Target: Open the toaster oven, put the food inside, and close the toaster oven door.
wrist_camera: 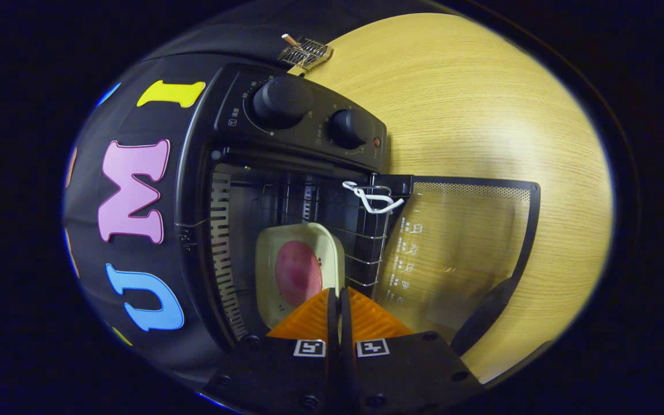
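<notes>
The toaster oven stands with its door open, and the tray of food sits inside on the rack. The gripper pinches the tray's rim, fingers nearly together. I judge it must release, then close the door.

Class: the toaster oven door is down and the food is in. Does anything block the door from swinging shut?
Yes, the gripper itself. Its fingers, closed together, reach across the lowered glass door into the toaster oven opening, at the near rim of the tray holding the food. Nothing else visibly blocks it.
</notes>
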